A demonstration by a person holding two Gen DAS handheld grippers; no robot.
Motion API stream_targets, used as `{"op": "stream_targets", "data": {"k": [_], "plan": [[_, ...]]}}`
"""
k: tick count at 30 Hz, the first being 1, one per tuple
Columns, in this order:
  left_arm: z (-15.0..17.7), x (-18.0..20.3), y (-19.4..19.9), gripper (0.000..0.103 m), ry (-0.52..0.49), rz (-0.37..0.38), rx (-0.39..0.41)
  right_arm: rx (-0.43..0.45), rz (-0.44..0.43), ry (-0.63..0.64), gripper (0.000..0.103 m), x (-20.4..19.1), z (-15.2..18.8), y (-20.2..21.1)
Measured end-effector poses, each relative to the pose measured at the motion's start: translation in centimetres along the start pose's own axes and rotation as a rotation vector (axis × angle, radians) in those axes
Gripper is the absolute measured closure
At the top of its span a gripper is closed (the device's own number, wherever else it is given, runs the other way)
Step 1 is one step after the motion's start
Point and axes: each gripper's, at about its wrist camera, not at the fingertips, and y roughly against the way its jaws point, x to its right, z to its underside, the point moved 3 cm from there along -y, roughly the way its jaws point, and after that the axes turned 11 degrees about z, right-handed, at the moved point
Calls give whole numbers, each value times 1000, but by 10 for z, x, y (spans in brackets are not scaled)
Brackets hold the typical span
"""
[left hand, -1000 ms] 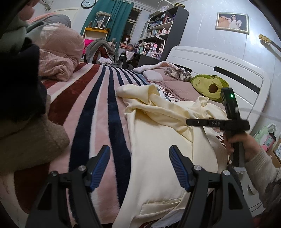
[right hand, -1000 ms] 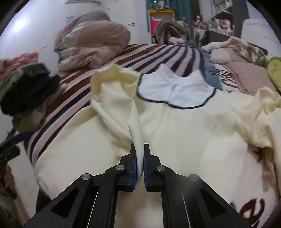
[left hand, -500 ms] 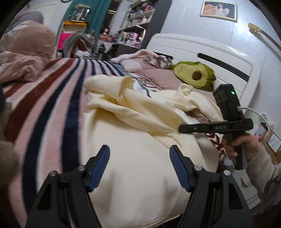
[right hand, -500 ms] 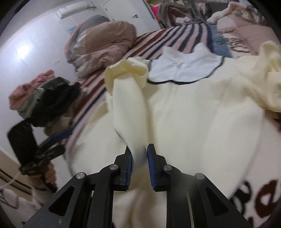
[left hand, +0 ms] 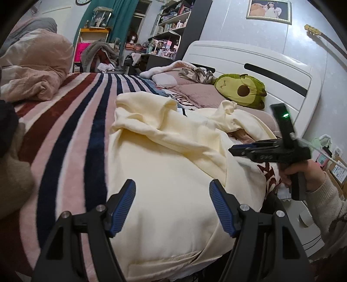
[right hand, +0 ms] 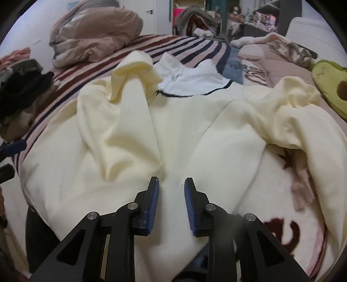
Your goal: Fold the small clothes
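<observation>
Opening over the sweatshirt (right hand: 173, 134), the right gripper (right hand: 171, 195) is pinching nothing, leaving the sleeve (right hand: 121, 121) folded inward; the left gripper (left hand: 172, 206) is hovering spread, empty.

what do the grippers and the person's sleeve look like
Both grippers, left gripper and right gripper, are black angular frames with silver bolts and ribbed blue pads. The right one carries an upright black module with a green light. The sleeve is cream knit.

A lived-in bedroom at home — a striped blanket (left hand: 65, 138) is covering the bed, an avocado plush toy (left hand: 240, 91) is lying by the white headboard (left hand: 249, 58), and cluttered shelves (left hand: 171, 19) are lining the wall.
</observation>
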Motion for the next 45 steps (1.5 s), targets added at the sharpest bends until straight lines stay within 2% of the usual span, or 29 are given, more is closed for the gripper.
{"op": "stream_targets", "data": {"k": [4,9,14,18,20,23,27,29,30,31,33,36,37,38,40,45], "plan": [[1,-1,10,36,6,-16,14,65,-75,-27,82,-5,-3,34],[3,4,27,36,2,-11,45,129,-159,-29,68,-29,4,75],[9,10,49,36,-7,-8,69,78,-233,-25,64,-69,37,83],[18,13,67,36,-6,-15,87,20,-243,-38,58,-97,60,65],[23,12,74,36,-1,-21,92,12,-176,-41,49,-110,69,52],[29,9,82,35,10,-30,96,39,-17,-22,43,-122,76,39],[35,1,82,35,35,-35,94,81,53,-24,36,-128,72,31],[35,-1,79,35,44,-34,92,88,73,-42,36,-130,68,26],[35,-1,79,35,45,-31,92,93,89,-37,38,-131,66,26],[35,-1,78,35,43,-27,92,96,115,-21,46,-131,66,26],[34,1,77,35,34,-20,92,103,127,-3,55,-129,68,28],[32,3,75,35,25,-17,90,108,86,-6,79,-120,70,39],[32,3,75,35,23,-15,90,106,71,-16,93,-117,70,41],[31,4,74,35,23,-12,90,98,65,-34,100,-109,69,44],[29,6,72,35,19,-9,88,99,67,-50,100,-97,67,48],[22,14,65,35,-4,0,75,108,-28,-106,103,-60,56,59]]}}
